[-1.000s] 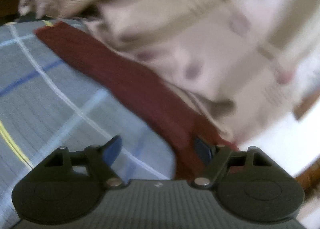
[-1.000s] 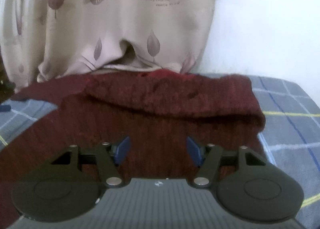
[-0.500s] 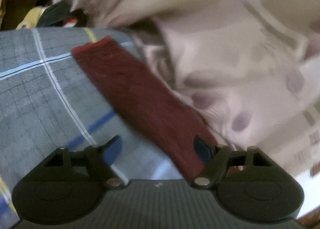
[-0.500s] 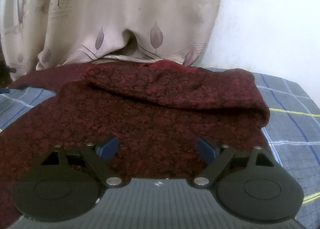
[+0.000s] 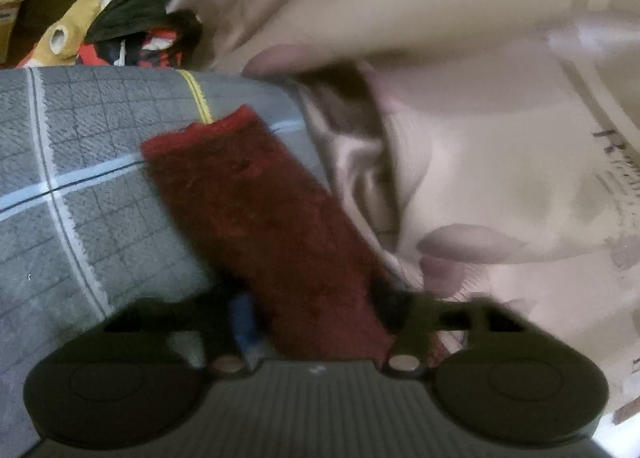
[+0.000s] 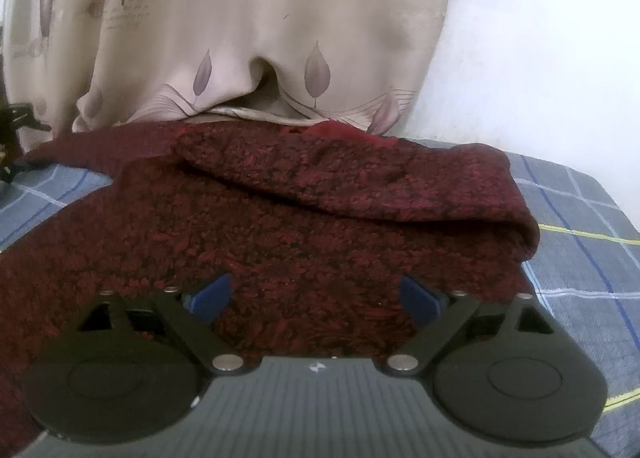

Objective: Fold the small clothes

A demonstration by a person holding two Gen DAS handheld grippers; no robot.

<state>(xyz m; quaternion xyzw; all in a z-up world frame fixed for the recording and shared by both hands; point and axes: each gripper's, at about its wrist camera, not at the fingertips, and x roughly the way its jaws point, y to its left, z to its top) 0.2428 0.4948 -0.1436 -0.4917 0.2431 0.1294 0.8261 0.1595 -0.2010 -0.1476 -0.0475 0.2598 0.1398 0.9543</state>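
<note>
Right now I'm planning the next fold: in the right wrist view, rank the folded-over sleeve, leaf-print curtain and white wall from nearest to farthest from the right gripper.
1. Folded-over sleeve, just ahead on the sweater.
2. Leaf-print curtain, behind the sweater, upper left.
3. White wall, upper right; too close to the curtain to call.

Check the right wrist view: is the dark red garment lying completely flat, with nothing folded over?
No, the dark red garment has one sleeve folded across its upper part.

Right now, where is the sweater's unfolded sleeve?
In the left wrist view the dark red sleeve lies across the grey checked blanket, between the left gripper's jaws, beside the beige curtain.
</note>
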